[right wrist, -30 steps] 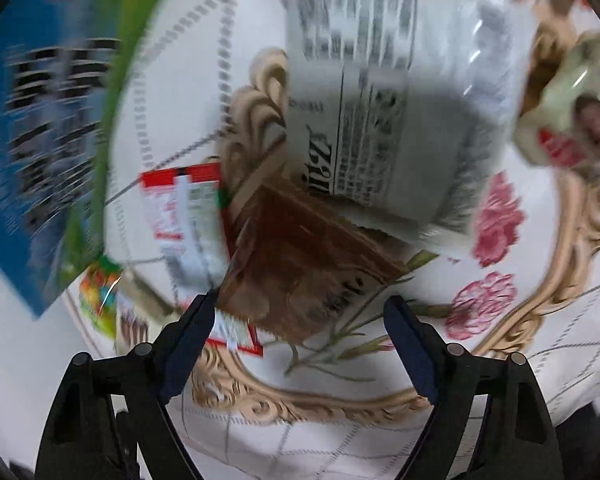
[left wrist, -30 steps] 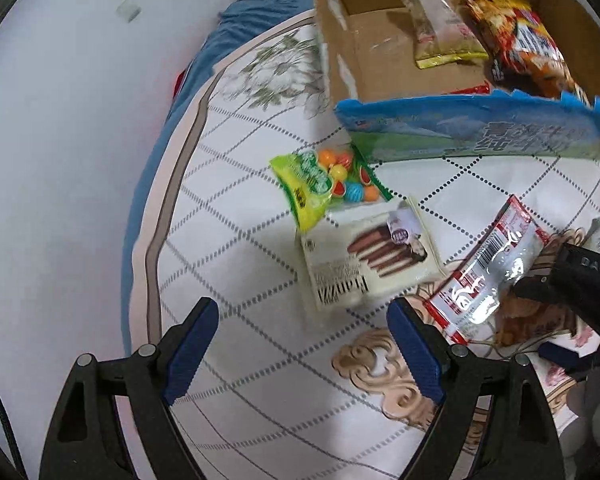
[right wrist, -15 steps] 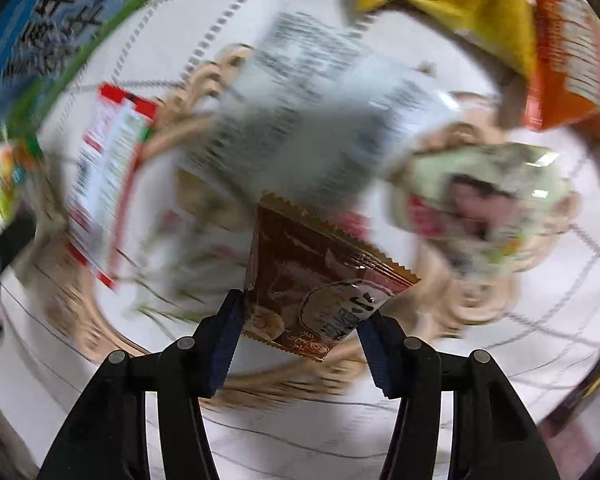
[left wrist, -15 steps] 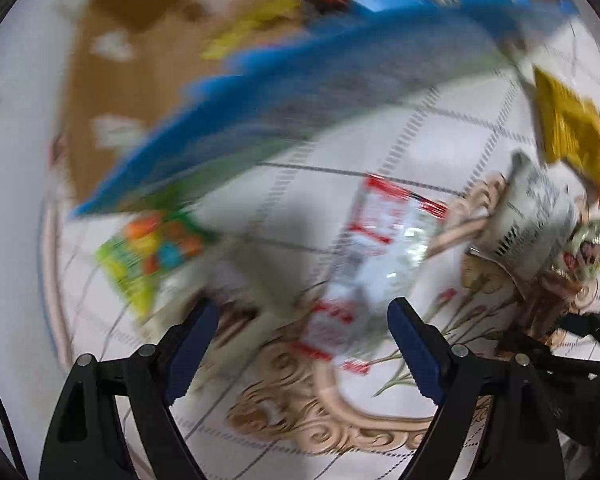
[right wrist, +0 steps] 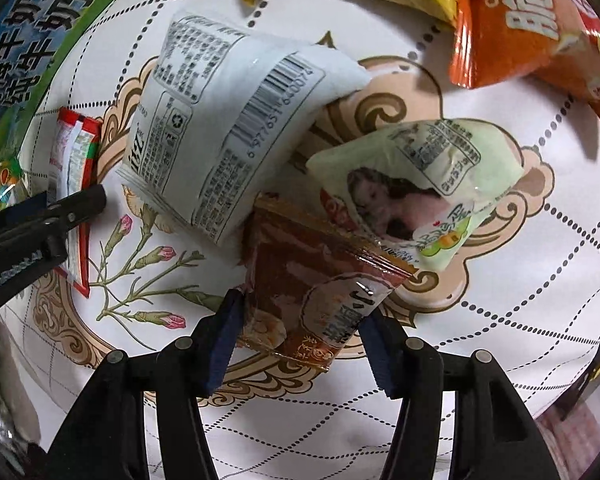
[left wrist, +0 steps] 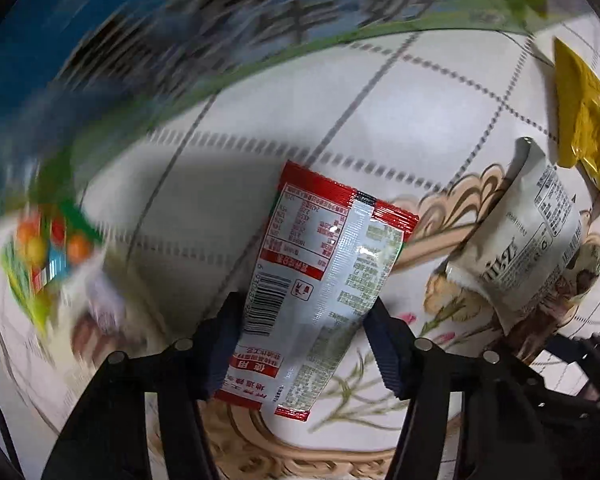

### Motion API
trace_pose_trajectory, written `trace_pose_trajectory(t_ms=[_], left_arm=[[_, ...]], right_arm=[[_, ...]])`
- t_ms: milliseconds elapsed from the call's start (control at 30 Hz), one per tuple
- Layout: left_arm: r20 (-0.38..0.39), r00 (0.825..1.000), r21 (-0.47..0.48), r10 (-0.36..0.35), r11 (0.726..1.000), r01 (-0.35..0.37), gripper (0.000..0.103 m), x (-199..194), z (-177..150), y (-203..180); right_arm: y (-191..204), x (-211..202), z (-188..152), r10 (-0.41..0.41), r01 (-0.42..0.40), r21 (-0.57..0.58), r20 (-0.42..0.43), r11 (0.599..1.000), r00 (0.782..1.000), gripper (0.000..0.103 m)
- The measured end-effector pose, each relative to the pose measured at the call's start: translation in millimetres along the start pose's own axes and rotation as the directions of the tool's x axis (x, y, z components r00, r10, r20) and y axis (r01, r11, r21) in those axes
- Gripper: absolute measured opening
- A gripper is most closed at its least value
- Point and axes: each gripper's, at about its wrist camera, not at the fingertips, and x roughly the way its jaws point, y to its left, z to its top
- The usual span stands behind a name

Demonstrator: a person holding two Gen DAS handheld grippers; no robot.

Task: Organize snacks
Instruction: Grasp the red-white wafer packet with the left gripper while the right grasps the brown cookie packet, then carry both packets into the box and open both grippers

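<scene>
White quilted cloth (right wrist: 440,168) with a dotted diamond grid, beige scrollwork and pink flower sprigs covers the surface under everything we see; whether it lies on a desk or a bed we cannot tell.

Through our left wrist camera, starting at the left, a blurred green bag of coloured candies (left wrist: 40,248) lies below the blue and green printed wall of a milk carton (left wrist: 220,28). At centre our left claw (left wrist: 300,340) is closing on a red-edged silver foil sachet (left wrist: 320,272); both blue pads already touch its sides. Further right lies a white plastic pouch with black print (left wrist: 528,240), then a shiny yellow foil packet (left wrist: 584,120) at the edge. Only this view shows the sachet's full printed back.

Our right wrist camera shows that sachet small, at far left, with the black left claw over it. Centre, the white pouch leans onto a brown foil snack packet (right wrist: 316,288), which our right claw (right wrist: 300,340) holds clenched by its lower end. Right of it sits a pale green pouch with a picture (right wrist: 420,184), and above that an orange crisp bag (right wrist: 512,28), both hidden from the left camera.
</scene>
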Motion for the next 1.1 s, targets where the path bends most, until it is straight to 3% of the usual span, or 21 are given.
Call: trace_pose_trajectory(t_ms=[233, 400, 500, 600, 767, 933, 967, 1000, 1100], left_arm=[[-0.086, 0.996, -0.224, -0.021, 0.975, 0.001, 0.056, 5.1, -66.4, 14.1], [-0.116, 0.993, -0.272, -0.038, 0.962, 0.005, 0.056, 9.3, -118.3, 11.4], [-0.112, 0.994, -0.262, -0.016, 0.965, -0.014, 0.058, 13.3, -126.1, 8.3], [-0.106, 0.994, -0.248, 0.009, 0.968, -0.035, 0.058, 18.5, -125.4, 5.0], [-0.111, 0.993, -0.219, 0.038, 0.974, -0.062, 0.058, 25.2, -120.6, -24.6], [-0.079, 0.996, -0.222, 0.038, 0.973, -0.055, 0.054, 18.3, -117.4, -33.8], [-0.073, 0.997, -0.229, 0.037, 0.972, -0.053, 0.051, 9.9, -125.5, -24.0], [-0.067, 0.997, -0.238, 0.034, 0.97, -0.049, 0.049, 3.4, -127.9, -20.7], [-0.046, 0.999, -0.271, 0.015, 0.962, -0.027, 0.047, -6.5, -140.7, -11.6]], right_arm=[[30.9, 0.4, -12.4, -0.044, 0.04, -0.155, -0.019, 0.987, 0.999, 0.059], [35.9, 7.8, -42.3, -0.09, 0.067, -0.286, -0.068, 0.956, 0.994, 0.059], [39.2, 13.7, -57.0, -0.118, 0.083, -0.333, -0.088, 0.939, 0.989, 0.059], [38.8, 18.7, -61.6, -0.118, 0.09, -0.303, -0.075, 0.949, 0.99, 0.062], [22.0, 18.7, -55.7, -0.048, 0.04, -0.15, -0.047, 0.988, 0.998, 0.07], [6.4, 14.7, -46.9, -0.043, 0.044, -0.043, 0.006, 0.998, 0.999, 0.068], [-6.1, 10.7, -44.1, -0.056, 0.056, -0.041, 0.014, 0.998, 0.998, 0.06], [-5.3, 9.6, -45.2, -0.082, 0.083, -0.047, 0.024, 0.995, 0.996, 0.06], [-2.8, 14.8, -69.3, -0.065, 0.068, -0.069, 0.047, 0.995, 0.997, 0.059]])
